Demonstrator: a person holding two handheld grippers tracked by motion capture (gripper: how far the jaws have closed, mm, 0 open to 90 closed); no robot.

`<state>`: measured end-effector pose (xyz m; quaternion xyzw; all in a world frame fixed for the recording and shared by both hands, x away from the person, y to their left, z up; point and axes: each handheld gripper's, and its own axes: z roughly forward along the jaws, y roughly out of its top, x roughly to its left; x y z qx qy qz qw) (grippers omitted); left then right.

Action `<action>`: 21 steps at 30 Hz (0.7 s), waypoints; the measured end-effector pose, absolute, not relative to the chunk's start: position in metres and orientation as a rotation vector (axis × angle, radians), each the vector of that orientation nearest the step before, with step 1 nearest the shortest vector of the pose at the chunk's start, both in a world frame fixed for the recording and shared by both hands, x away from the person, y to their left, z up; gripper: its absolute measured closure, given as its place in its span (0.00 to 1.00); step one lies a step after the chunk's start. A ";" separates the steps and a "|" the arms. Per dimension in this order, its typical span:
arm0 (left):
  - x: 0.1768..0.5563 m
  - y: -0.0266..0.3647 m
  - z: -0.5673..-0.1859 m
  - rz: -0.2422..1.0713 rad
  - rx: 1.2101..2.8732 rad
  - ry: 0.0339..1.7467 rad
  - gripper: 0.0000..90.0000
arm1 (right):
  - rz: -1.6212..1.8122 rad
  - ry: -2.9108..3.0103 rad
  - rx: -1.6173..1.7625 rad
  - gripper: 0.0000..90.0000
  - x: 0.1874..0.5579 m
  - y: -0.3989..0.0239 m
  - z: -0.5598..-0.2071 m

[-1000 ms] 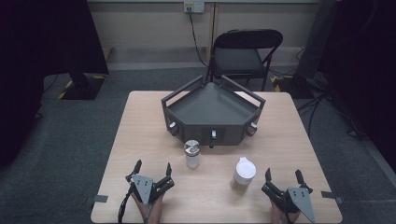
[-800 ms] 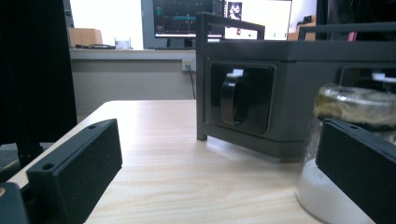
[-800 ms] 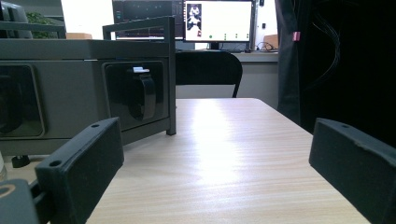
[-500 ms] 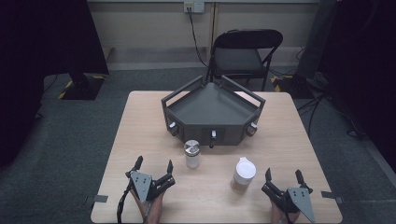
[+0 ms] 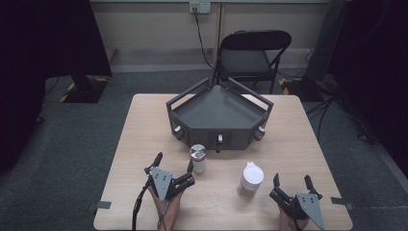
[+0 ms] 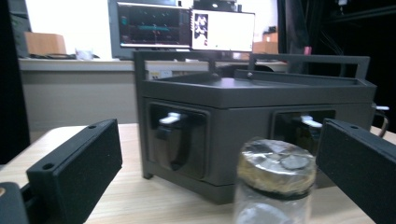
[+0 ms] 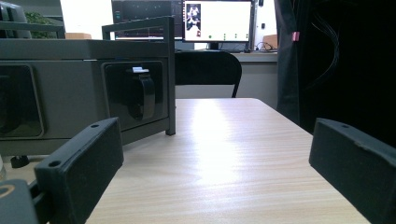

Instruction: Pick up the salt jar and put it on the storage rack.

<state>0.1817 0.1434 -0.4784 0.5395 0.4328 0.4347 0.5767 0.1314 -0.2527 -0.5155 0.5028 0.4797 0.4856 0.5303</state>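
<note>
Glass and a dull metal cap make up the small jar (image 6: 274,179) that stands just ahead of the left gripper (image 5: 174,164), a little toward its right jaw and not yet between the two; both black jaws stand wide apart and hold nothing. To take the jar well, the person would likely do best to slide this gripper forward and slightly to its right until the clear body sits squarely between the pads, then close low on the glass rather than on the cap, since a tall narrow jar tips easily if nudged by one jaw first. The cap looks silvery and somewhat worn, the body see-through. The right gripper (image 5: 291,181) rests near the table's (image 5: 144,125) front edge, jaws likewise spread and empty, with a white-lidded container (image 5: 250,180) just to its left and ahead. Beyond both grippers sits a dark grey angular tray-box (image 5: 219,115) with latches on its faces, and past the table a folding chair (image 5: 252,57).
</note>
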 end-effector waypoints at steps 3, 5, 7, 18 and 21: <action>0.188 0.137 -0.478 0.994 1.270 1.013 0.00 | 1.160 1.147 1.199 0.02 0.131 -0.253 -0.516; 0.192 0.133 -0.477 0.973 1.266 1.021 0.00 | 1.161 1.147 1.199 0.02 0.131 -0.253 -0.516; 0.196 0.129 -0.475 0.965 1.270 1.026 0.00 | 1.161 1.147 1.199 0.02 0.131 -0.253 -0.516; 0.218 0.112 -0.471 0.932 1.311 1.072 0.05 | 1.161 1.147 1.199 0.02 0.131 -0.253 -0.516; 0.222 0.108 -0.473 0.929 1.339 1.075 0.06 | 1.161 1.147 1.199 0.02 0.131 -0.253 -0.516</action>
